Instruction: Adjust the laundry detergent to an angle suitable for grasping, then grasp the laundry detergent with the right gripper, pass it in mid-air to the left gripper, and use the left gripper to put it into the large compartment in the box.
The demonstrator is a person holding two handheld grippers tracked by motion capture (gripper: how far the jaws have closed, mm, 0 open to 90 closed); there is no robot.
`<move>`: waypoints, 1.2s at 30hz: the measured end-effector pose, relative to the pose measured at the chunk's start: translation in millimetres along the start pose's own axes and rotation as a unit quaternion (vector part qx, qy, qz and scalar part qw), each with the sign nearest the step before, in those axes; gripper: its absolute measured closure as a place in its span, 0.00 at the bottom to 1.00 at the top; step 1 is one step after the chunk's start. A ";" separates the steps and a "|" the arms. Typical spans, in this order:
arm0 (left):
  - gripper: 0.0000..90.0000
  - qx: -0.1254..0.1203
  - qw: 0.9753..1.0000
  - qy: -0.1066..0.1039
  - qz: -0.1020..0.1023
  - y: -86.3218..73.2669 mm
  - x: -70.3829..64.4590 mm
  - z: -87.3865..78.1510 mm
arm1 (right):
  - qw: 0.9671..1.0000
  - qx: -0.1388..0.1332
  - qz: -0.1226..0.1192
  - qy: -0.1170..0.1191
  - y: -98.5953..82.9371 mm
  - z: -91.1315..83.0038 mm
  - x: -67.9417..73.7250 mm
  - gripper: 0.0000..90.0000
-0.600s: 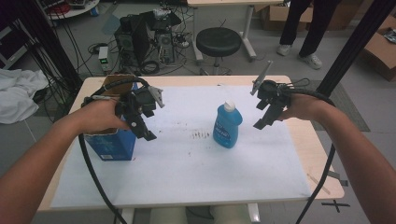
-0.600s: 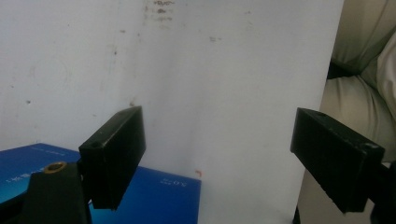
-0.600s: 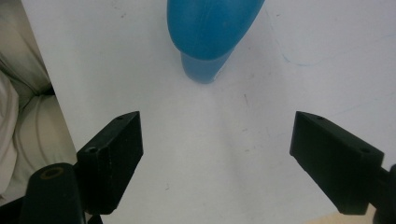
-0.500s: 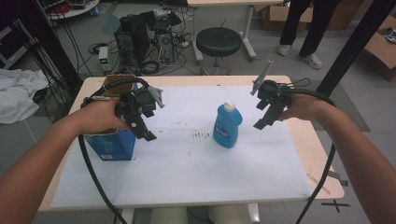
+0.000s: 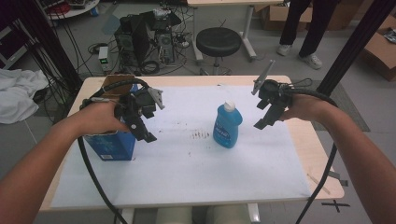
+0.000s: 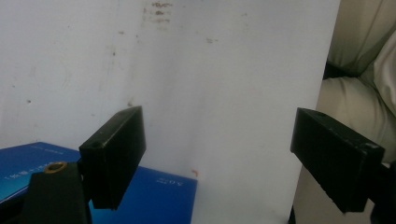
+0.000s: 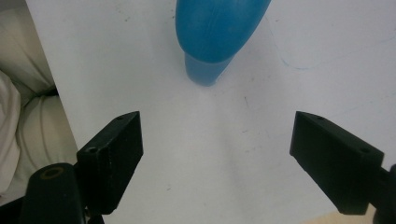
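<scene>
A blue dish-soap bottle (image 5: 227,126) with a white cap stands upright in the middle of the white mat (image 5: 187,168); its lower body shows in the right gripper view (image 7: 215,32). A blue carton (image 5: 111,144) with an open cardboard top stands at the left, and a corner of it lies under the left jaw (image 6: 154,196). My left gripper (image 5: 142,130) hovers open above the carton's right side, nothing between its jaws (image 6: 217,158). My right gripper (image 5: 266,119) hangs open to the right of the bottle, clear of it, jaws apart (image 7: 217,154).
The wooden table (image 5: 308,140) carries the stained mat. Behind it on the floor stand a black stool (image 5: 218,42), computer gear with cables (image 5: 144,37) and a person's legs (image 5: 303,32). A white cloth (image 5: 16,93) lies at the far left.
</scene>
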State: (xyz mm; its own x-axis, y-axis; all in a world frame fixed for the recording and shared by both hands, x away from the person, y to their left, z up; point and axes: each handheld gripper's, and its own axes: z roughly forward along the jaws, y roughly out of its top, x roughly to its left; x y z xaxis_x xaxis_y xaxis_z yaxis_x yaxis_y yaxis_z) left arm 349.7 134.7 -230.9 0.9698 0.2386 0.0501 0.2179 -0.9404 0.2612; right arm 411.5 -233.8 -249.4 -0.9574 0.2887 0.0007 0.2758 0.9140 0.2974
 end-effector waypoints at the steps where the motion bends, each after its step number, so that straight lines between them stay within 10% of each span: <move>1: 0.21 0.001 1.000 0.000 -0.001 -0.4 0.0 -0.6 | 1.000 -0.001 -0.001 0.000 0.4 0.2 0.5 0.19; 36: 0.21 -0.004 1.000 0.002 0.002 -1.9 2.8 0.9 | 0.999 -0.019 0.032 -0.036 -3.7 -3.1 13.3 0.18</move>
State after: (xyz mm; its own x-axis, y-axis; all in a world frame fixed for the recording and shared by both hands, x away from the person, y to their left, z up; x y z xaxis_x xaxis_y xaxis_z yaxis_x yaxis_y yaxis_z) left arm 352.1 137.0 -232.1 0.9704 0.2352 0.0553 0.2124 -0.9394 0.2689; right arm 397.4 -234.3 -247.5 -0.9288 0.3676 -0.0470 0.3319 0.8816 0.3355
